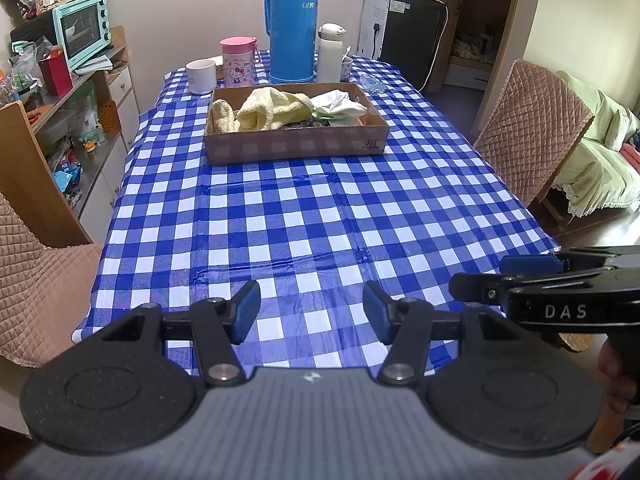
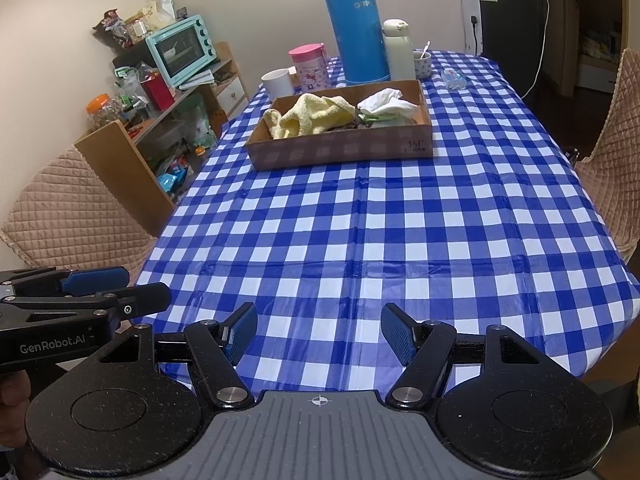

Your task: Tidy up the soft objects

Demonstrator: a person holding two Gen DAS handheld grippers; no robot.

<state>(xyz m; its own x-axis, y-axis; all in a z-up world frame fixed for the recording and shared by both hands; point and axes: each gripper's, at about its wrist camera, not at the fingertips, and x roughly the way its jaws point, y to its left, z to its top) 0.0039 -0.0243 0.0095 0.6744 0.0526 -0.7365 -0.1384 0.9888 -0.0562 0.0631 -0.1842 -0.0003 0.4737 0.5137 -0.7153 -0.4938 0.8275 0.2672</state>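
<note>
While both sets of tongs hover at the near edge of the tabletop (image 1: 304, 208), nothing is yet in hand: the left tongs (image 1: 311, 312) stand open with only checked cloth showing between the blue pads, and the right tongs (image 2: 319, 334) stand open and empty likewise. Each is seen from the side in the other's view, side by side and apart.

This looks like the very start or the very end of the job; I cannot say which from how things lie. If it is the start, the next move calls for a long reach across bare tabletop to the cardboard box (image 1: 296, 146) at the far middle, well away from both tongs.

That shallow box holds the soft things: a crumpled yellow towel (image 1: 272, 110) on its left side, a white cloth (image 1: 340, 106) bunched on its right with something pale green under it, and a darker patterned piece beneath, too hidden to name. Behind the box stand a blue thermos (image 1: 294, 24), a pink cup (image 1: 238, 62), a white mug (image 1: 201, 76) and a white flask (image 1: 331, 52).
</note>
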